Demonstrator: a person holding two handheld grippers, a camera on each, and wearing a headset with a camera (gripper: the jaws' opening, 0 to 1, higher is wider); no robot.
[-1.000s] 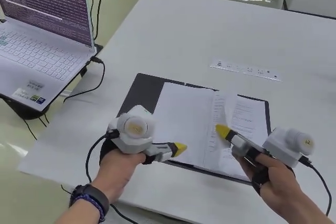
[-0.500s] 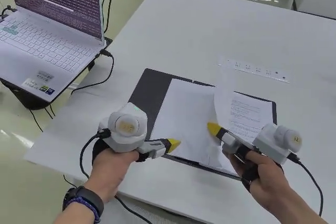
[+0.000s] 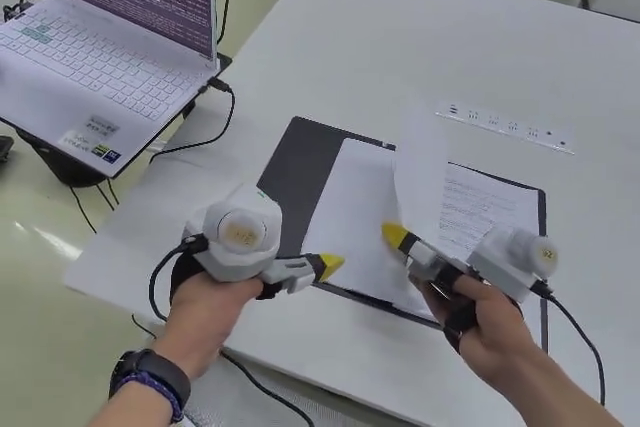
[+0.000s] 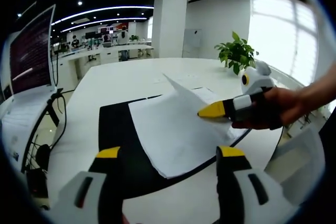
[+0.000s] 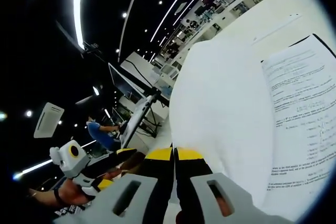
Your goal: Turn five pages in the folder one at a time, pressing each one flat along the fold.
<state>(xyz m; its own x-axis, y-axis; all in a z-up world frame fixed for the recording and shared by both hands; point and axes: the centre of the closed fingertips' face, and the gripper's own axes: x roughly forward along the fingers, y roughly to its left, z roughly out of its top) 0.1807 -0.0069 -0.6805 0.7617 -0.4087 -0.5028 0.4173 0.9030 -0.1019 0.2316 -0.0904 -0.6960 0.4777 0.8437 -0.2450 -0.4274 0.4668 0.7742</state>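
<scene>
The black flat folder [image 3: 300, 167] lay open on the white table [image 3: 420, 27]. The right gripper [image 3: 398, 237] was pinched on the white paper page [image 3: 430, 172], which stood mid-turn above the fold. The left gripper [image 3: 328, 266] gaped empty near the folder's front edge. Laying and pressing remained. Pages done: indeterminable.

The left gripper [image 4: 169, 152] is seen from behind, its two yellow-tipped jaws spread wide apart above the near edge of a white table [image 4: 121, 74]. Beyond them a black folder [image 4: 116, 129] lies open, with a flat page [image 4: 168, 142] on it. From the right, the right gripper [image 4: 212, 110], held in a hand [image 4: 270, 109], is pinched on a lifted page [image 4: 191, 95]. A laptop [image 4: 29, 56] stands at the left.
</scene>
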